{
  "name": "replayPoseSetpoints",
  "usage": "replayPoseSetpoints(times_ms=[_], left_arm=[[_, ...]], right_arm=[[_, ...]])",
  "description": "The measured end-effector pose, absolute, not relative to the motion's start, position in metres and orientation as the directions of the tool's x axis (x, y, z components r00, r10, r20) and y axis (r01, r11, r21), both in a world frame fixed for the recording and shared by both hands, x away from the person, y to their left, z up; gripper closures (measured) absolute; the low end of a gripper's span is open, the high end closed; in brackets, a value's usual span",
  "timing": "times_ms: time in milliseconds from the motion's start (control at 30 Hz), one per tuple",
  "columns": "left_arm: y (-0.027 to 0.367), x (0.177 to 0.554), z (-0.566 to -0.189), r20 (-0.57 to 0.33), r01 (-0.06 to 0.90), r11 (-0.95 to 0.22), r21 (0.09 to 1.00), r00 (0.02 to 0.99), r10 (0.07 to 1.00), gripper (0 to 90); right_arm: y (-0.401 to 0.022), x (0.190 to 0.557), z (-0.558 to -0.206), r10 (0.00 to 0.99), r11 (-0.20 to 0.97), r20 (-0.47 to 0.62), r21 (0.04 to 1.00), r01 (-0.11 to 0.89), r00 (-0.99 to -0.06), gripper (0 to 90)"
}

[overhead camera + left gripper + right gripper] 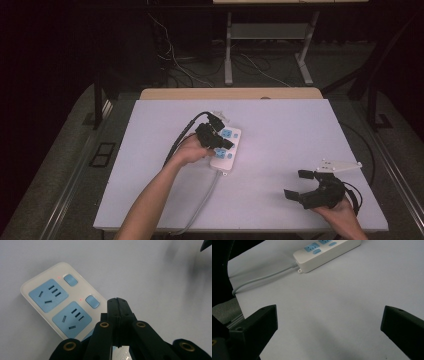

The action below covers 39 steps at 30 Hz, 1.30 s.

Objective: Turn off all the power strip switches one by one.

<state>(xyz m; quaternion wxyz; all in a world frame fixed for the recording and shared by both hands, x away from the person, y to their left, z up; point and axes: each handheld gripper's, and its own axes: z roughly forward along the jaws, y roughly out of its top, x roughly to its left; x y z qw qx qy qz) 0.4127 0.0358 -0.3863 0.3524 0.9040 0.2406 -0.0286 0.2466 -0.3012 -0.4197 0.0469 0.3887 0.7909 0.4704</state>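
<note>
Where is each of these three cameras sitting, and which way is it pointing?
High view: above the person's side, looking forward and down on the white table; both forearms, left claw and right claw show.
Left gripper view: rides the left claw, looking along its closed jaws at the power strip.
Right gripper view: rides the right claw, low over the table, jaws wide apart.
Shared: all three see the power strip; the high and right gripper views also its grey cord.

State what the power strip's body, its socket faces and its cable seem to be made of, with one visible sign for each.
Power strip body: likely glossy white moulded plastic, with smooth rounded edges and a soft sheen.
Socket faces: apparently light blue plastic, matt and evenly coloured, with crisp slots.
Cable: probably pale grey rubber or vinyl sheath, bending smoothly across the table.
</note>
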Motion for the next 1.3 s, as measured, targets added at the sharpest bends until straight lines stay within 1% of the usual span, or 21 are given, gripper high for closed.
replayPoseSetpoints(times_ms=[633,967,1300], left_arm=[[0.032,0.422,-0.361,-0.179,0.426,-0.628,0.651,0.891,0.417,89.6],[0.025,0.432,-0.361,-0.175,0.428,-0.623,0.655,0.888,0.425,89.6],[0.016,0.439,-0.376,-0.171,0.432,-0.641,0.634,0.887,0.428,89.6]], right_arm=[[-0.301,0.247,-0.420,0.659,0.256,0.292,0.780,0.572,-0.693,0.8],[-0.302,0.247,-0.420,0.658,0.258,0.291,0.780,0.571,-0.695,0.8],[-0.302,0.248,-0.420,0.654,0.263,0.291,0.778,0.570,-0.699,0.8]])
